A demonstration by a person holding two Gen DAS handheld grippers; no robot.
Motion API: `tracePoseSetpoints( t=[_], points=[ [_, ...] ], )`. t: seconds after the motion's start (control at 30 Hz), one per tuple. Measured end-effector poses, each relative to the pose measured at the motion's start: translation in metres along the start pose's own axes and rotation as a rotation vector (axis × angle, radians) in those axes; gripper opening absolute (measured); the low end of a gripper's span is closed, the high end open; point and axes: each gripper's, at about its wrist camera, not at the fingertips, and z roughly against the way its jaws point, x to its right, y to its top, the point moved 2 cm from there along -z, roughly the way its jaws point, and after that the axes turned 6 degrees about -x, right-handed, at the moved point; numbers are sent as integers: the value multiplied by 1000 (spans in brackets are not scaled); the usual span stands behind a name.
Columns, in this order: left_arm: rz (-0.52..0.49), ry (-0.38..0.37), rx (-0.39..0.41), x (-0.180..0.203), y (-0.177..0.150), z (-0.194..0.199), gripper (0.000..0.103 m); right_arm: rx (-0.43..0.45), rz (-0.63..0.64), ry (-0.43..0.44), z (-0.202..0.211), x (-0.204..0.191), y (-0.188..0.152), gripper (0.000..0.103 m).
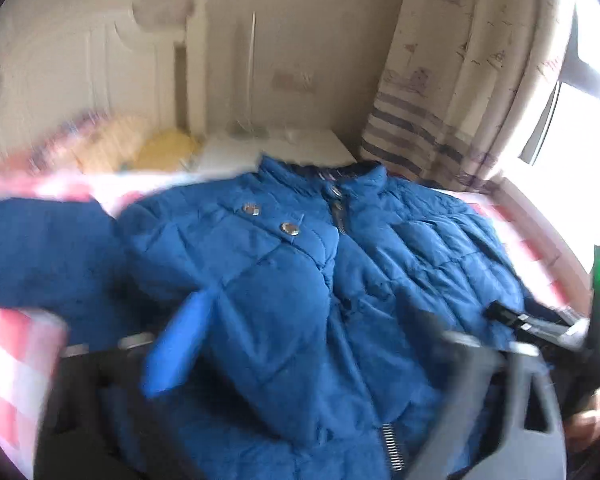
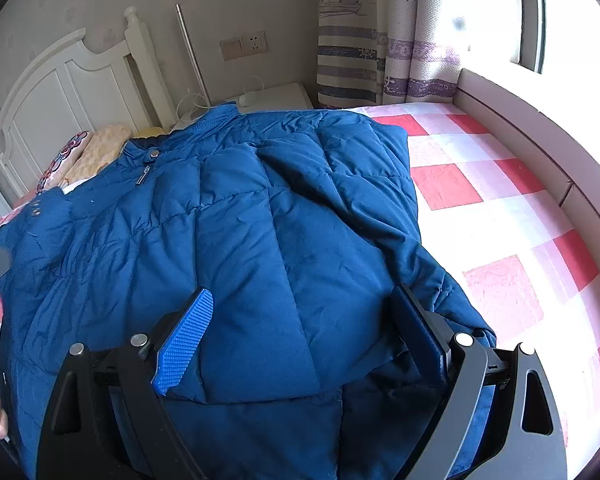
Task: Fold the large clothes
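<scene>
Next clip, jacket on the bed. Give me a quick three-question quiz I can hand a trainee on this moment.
1. True or false: the right gripper is open, its fingers straddling a sleeve folded over the jacket.
2. Multiple choice: the bedsheet is (A) plain blue, (B) red, pink and white check, (C) green stripes.
3. Fill in: the jacket's collar points toward the ____.

Key: 1 true; 2 B; 3 headboard.
</scene>
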Motion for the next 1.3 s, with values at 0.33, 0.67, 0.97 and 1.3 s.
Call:
tracePoseSetpoints(
  t=[0.33,0.67,0.97,1.3],
  points=[
    [86,-95,227,-34,-20,57,0,-1,-3,5,-1,1,1,87],
    [443,25,16,-153,-58,35,54,-6,-1,1,-1,1,1,87],
    [412,-48,-56,-158,-30,-1,76,-11,9,-12,-3,1,2,87],
    [101,209,218,-115,-25,73,5,-14,14,-15,-4,1,1,87]
  ],
)
